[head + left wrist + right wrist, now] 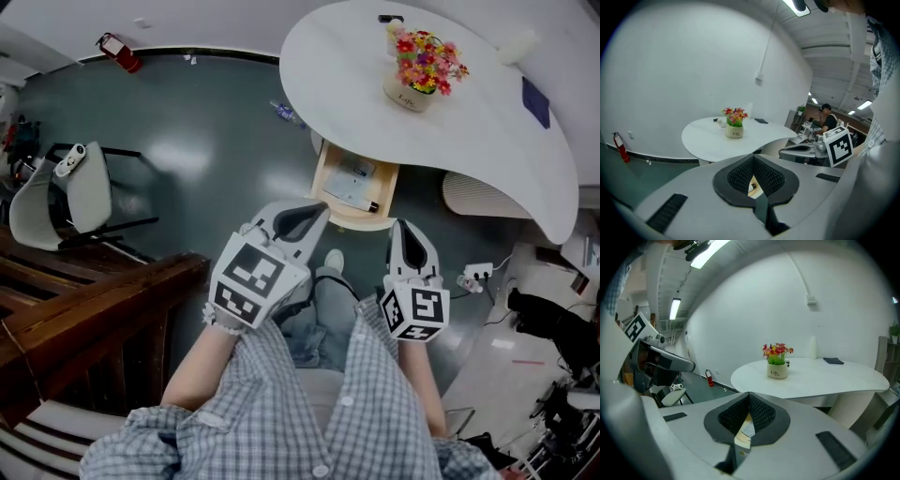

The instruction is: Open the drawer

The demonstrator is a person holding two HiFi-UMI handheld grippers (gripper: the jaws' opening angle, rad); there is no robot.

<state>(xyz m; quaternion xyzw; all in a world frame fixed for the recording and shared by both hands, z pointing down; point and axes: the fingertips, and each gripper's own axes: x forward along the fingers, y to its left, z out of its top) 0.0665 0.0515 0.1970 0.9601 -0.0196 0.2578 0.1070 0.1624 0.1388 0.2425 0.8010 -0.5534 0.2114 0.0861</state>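
"Under the near edge of the white bench [469, 103], where is the drawer [321, 183]?"

"Pulled out toward the person. Its back end is hidden beneath the bench top, so only the front part shows, with pale papers [352, 183] lying in it. Their print is too small to read."

"And the two tools?"

"Both are raised in front of the checked shirt, apart from the drawer and touching nothing. The left gripper [321, 208] has its fingers [740, 176] clenched tip to tip, with nothing held. The right gripper [400, 225] is the same: fingers [761, 414] pressed together and empty."

"Do the gripper views show the drawer?"

"Barely. Each shows just a sliver of wood and paper through the hollow between its dark pads; the grey body blocks the rest."

"Anything on the bench?"

"A flower pot [412, 92] with red and yellow blooms. A dark flat thing [535, 101] lies farther right; I can't tell what it is."
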